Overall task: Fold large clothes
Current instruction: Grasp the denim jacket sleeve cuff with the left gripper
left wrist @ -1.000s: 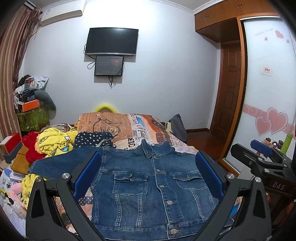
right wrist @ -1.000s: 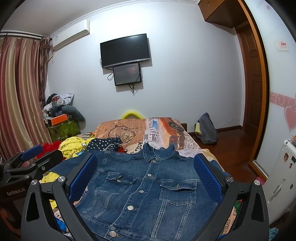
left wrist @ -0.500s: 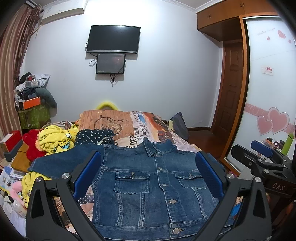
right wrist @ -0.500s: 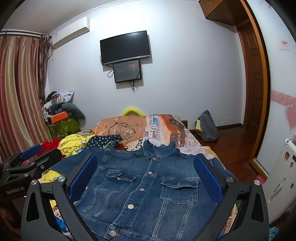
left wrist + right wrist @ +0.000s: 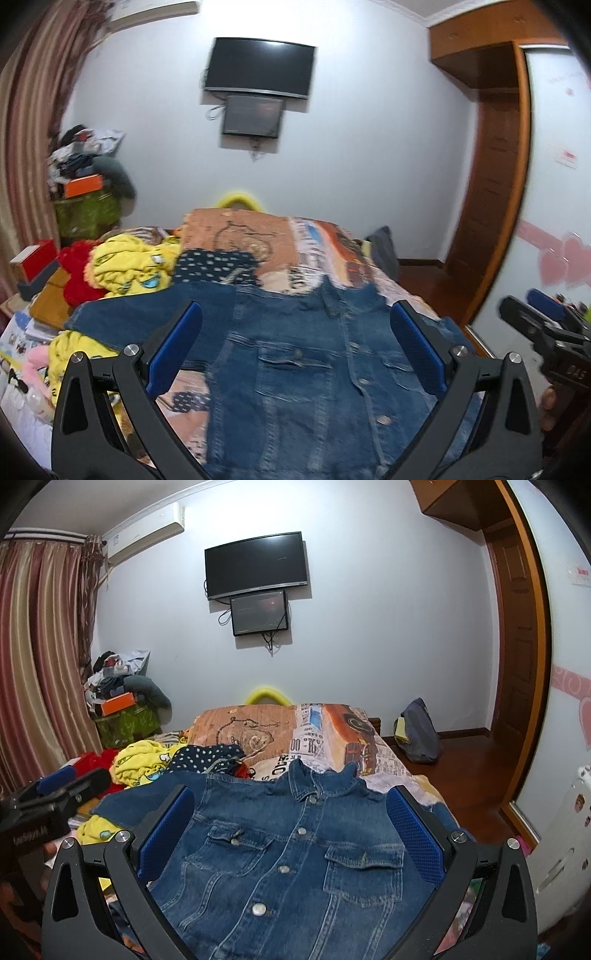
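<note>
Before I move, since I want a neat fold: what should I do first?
Probably bring the left gripper down to the jacket's outstretched sleeve and pinch it to fold it across the front. The jacket lies flat, buttoned, face up on the bed, that sleeve reaches out toward the yellow clothes, and both the left and right gripper are open and hold nothing.

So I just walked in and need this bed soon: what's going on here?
A person holds two handheld grippers over a denim jacket spread front-up and buttoned on the bed, one sleeve stretched out to the side. The left gripper and the right gripper are both open, holding nothing. No fold is visible yet. Yellow clothes and a polka-dot garment lie beside it.
</note>
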`<action>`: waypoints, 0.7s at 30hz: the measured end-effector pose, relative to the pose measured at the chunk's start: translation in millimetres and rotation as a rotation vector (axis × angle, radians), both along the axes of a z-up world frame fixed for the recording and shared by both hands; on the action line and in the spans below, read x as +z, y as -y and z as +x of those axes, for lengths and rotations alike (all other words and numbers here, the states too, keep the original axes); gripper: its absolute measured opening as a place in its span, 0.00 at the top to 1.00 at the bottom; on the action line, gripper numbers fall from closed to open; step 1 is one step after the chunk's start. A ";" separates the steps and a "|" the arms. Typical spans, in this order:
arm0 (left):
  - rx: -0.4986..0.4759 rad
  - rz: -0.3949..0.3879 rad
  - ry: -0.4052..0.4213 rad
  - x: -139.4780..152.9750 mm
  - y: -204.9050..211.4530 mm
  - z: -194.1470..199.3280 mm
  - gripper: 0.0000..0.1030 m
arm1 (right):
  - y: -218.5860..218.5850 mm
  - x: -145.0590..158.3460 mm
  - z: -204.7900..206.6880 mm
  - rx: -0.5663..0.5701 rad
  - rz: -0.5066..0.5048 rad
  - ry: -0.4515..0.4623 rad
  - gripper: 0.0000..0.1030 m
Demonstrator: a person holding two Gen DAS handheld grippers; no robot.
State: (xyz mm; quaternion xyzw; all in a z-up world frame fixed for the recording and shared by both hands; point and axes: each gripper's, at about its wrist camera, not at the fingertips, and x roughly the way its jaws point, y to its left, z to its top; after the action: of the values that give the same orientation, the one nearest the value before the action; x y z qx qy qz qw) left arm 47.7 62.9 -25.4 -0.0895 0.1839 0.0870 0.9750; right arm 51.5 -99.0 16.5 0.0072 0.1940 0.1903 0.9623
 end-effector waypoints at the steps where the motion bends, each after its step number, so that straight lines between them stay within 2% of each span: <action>1: 0.021 -0.008 -0.009 -1.0 -11.2 4.6 0.01 | -2.0 -0.5 5.0 -0.002 -0.001 0.002 0.00; 6: 0.095 -0.074 -0.044 -10.4 -70.3 22.3 0.01 | -14.0 -10.1 41.0 0.009 0.005 -0.042 0.00; 10: 0.189 -0.136 -0.085 -23.2 -128.6 31.9 0.01 | -23.3 -22.5 71.6 0.017 -0.015 -0.083 0.00; 14: 0.250 -0.224 -0.155 -46.5 -194.2 42.1 0.01 | -33.0 -40.7 105.5 0.021 -0.033 -0.144 0.00; 18: 0.281 -0.373 -0.230 -83.0 -263.2 47.6 0.01 | -37.0 -65.5 134.8 0.037 0.001 -0.275 0.00; 21: 0.357 -0.506 -0.288 -120.4 -316.7 45.4 0.01 | -41.5 -88.3 156.2 0.026 -0.007 -0.385 0.00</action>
State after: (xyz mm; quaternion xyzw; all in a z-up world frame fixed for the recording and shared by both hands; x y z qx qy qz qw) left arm 93.1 379.6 -145.8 -0.3461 0.3170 0.2195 0.8553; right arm 207.7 -57.5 -71.8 0.0377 0.3751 0.1971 0.9050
